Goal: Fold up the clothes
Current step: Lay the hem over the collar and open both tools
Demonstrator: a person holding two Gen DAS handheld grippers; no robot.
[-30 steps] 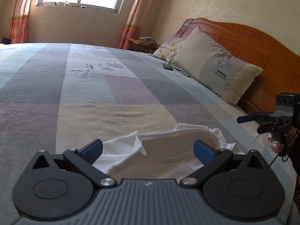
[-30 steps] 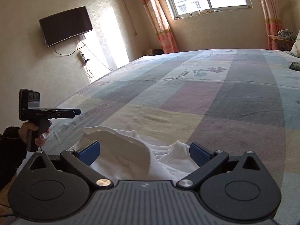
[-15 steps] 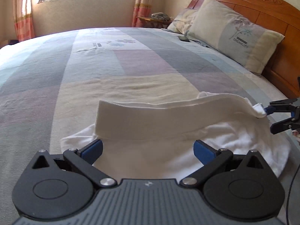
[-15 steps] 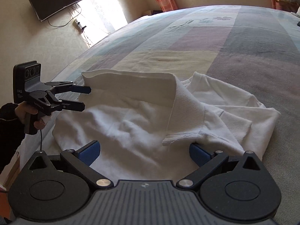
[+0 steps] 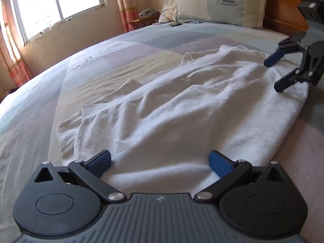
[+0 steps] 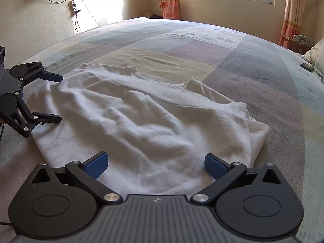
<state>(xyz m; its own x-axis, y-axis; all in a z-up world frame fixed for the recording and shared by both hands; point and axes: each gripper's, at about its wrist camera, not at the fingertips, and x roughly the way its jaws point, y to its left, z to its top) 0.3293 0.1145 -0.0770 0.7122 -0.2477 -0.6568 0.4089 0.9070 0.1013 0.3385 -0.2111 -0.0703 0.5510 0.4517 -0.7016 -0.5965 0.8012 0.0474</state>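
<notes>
Rumpled white knit sweatshirt (image 5: 182,109) lies spread on pastel patchwork bed (image 5: 101,60). Left gripper (image 5: 160,162) at 6 o'clock: jaws apart, holding nothing. Right gripper (image 5: 275,75) at 2 o'clock over garment edge, jaws apart, holding nothing.

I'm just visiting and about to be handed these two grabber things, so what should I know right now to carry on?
Left gripper: open, holding nothing, over the near edge of the white garment.
Right gripper: open, holding nothing, at the garment's other side.
The garment lies on the patchwork bedspread, folded over once, ribbed hem on top, still wrinkled.
Done: one fold, it seems.
Left: probably smooth it, then fold again into a compact shape.
</notes>
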